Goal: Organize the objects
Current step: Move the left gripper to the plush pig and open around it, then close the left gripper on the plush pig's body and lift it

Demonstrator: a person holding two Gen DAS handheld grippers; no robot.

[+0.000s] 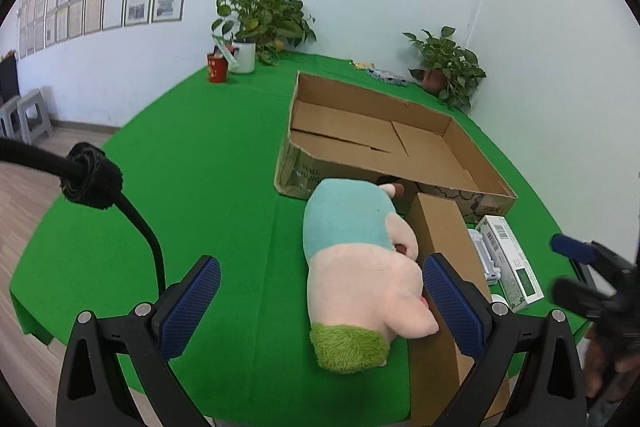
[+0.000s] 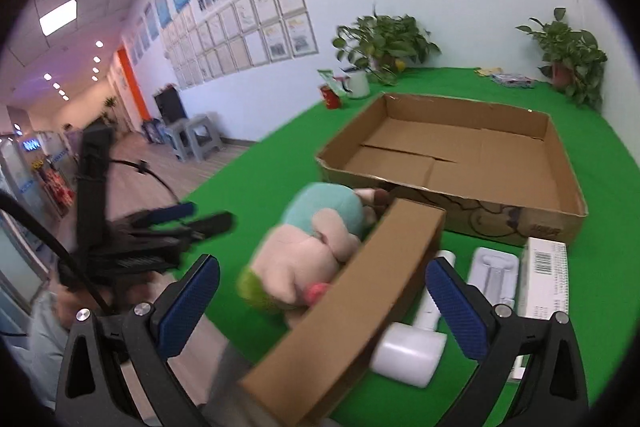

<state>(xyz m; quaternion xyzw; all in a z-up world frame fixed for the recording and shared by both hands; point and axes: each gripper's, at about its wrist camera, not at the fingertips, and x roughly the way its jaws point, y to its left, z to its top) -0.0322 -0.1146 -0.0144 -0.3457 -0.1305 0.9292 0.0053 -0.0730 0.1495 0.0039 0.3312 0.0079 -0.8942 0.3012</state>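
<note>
Plush toy [image 1: 360,279] beside box; white roller [image 2: 412,343] only R view.

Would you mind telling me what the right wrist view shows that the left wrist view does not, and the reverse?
Only the right wrist view shows the white hammer-shaped object beside the long brown box, plus the corridor and ceiling lights. Only the left wrist view shows the plush toy whole, green end included, and the cable with its strap. Both share the open cardboard tray, green tablecloth, white carton, two potted plants and red cup.
</note>
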